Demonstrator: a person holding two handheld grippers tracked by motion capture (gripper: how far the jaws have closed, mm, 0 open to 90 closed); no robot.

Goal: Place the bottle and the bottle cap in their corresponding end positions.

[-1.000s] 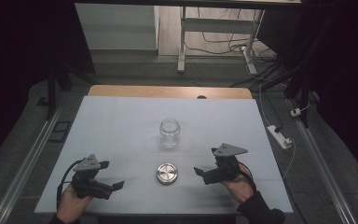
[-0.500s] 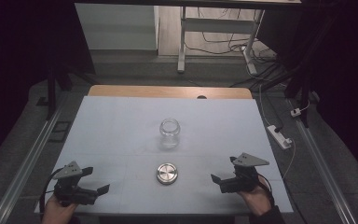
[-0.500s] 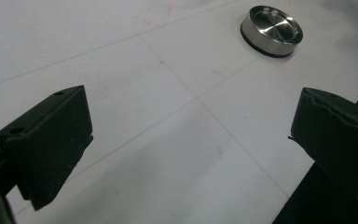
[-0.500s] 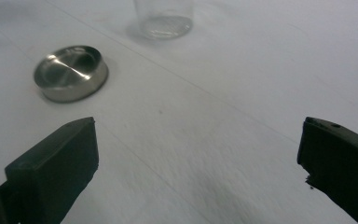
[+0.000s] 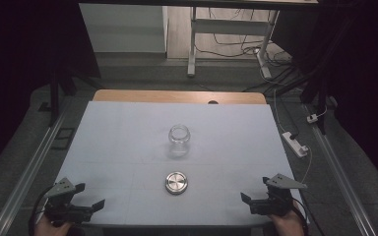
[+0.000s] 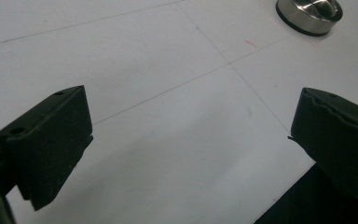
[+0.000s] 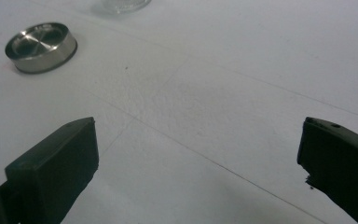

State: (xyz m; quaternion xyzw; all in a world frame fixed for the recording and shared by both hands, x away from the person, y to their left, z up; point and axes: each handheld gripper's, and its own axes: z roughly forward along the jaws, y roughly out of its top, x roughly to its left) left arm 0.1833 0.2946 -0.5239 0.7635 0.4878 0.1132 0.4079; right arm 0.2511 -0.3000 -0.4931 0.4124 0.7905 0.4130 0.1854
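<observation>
We see the glass jar (image 5: 179,139) standing upright near the middle of the white table (image 5: 108,142), its mouth open and, as far as the clear glass lets us judge, nothing inside it. Its round metal lid (image 5: 176,182) lies flat on the table a little nearer to us, apart from the jar, with its top face up. Our left gripper (image 5: 89,210) sits at the near left corner and our right gripper (image 5: 254,200) at the near right edge, both well away from jar and lid; the jaws of each stand wide apart and hold nothing. We think the main risk lies in the lid: it is low and smooth, so jaws closing on its rim could slip off or push it sliding across the table. The jar is light and unbraced, so we judge that a lid brought down off-centre, or a jaw that brushes its side, could tip it or skid it. From the left gripper view the lid (image 6: 309,14) sits far off at the top, so a reach from there is long.
</observation>
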